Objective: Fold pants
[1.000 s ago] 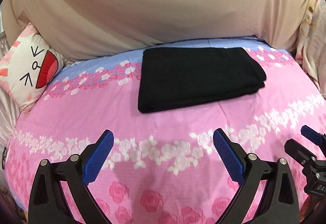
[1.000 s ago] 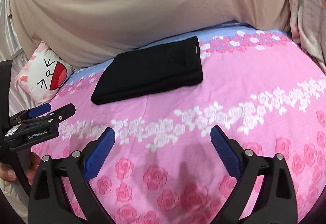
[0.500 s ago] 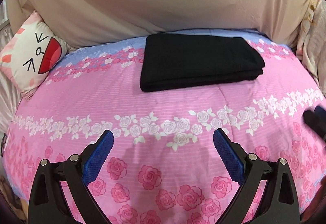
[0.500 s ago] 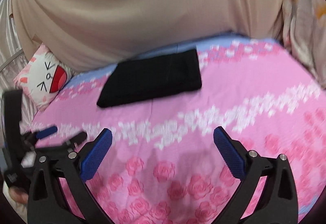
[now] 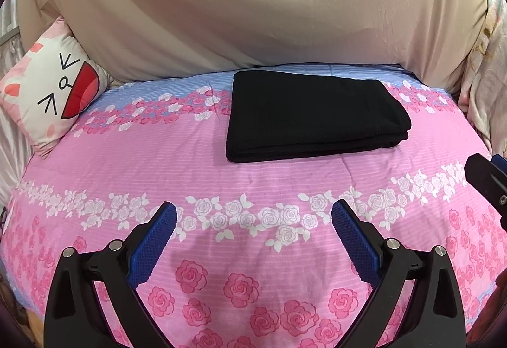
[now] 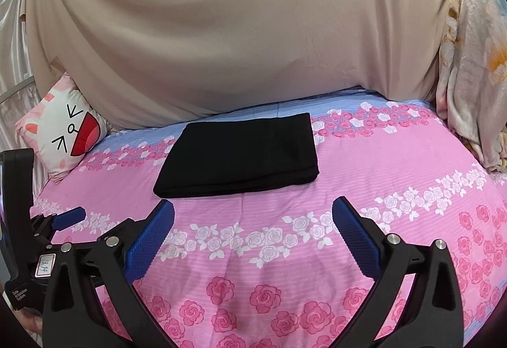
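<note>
The black pants (image 5: pixel 312 116) lie folded into a flat rectangle on the pink rose-print bedspread (image 5: pixel 158 164), toward the far side of the bed. They also show in the right wrist view (image 6: pixel 240 154). My left gripper (image 5: pixel 253 237) is open and empty, held above the bedspread well short of the pants. My right gripper (image 6: pixel 253 237) is open and empty too, nearer the bed's front. Part of the right gripper shows at the right edge of the left wrist view (image 5: pixel 488 180). The left gripper shows at the left of the right wrist view (image 6: pixel 44 234).
A white and pink cat-face cushion (image 5: pixel 54 91) leans at the bed's far left. A beige sheet (image 5: pixel 253 5) hangs behind the bed. A floral blanket (image 6: pixel 472 62) hangs at the right. The bedspread (image 6: pixel 396 164) lies flat around the pants.
Both grippers have pulled back and risen from the pants, so the pants look farther away. Both stayed open and empty. The pants have not moved.
</note>
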A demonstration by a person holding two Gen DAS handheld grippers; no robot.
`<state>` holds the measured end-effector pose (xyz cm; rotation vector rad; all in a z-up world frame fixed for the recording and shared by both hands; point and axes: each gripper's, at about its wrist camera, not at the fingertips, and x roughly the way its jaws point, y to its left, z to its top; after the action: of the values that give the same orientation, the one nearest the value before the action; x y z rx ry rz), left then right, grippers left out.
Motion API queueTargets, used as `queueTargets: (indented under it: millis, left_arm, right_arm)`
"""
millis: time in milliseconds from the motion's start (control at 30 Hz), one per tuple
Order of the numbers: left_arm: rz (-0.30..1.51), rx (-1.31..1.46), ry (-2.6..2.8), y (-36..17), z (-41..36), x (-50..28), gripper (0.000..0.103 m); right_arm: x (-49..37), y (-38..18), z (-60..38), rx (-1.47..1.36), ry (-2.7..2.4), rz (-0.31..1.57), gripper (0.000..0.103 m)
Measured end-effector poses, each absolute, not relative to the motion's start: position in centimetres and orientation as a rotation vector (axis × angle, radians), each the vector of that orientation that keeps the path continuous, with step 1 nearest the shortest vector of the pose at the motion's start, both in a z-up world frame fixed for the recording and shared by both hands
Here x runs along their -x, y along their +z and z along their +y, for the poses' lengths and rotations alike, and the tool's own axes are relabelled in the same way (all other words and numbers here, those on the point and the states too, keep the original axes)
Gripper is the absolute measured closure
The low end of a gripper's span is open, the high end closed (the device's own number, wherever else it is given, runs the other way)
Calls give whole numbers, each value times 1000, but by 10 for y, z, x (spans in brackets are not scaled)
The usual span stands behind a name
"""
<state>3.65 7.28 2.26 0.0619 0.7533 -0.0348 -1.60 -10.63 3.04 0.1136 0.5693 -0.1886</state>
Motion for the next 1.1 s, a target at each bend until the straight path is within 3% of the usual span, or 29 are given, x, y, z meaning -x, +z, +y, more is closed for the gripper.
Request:
queueTargets:
  millis: [1100]
  left_arm:
    - [719, -83, -22, 28, 72, -35, 6]
  right_arm:
    - [12, 24, -103, -94, -201, 585, 5]
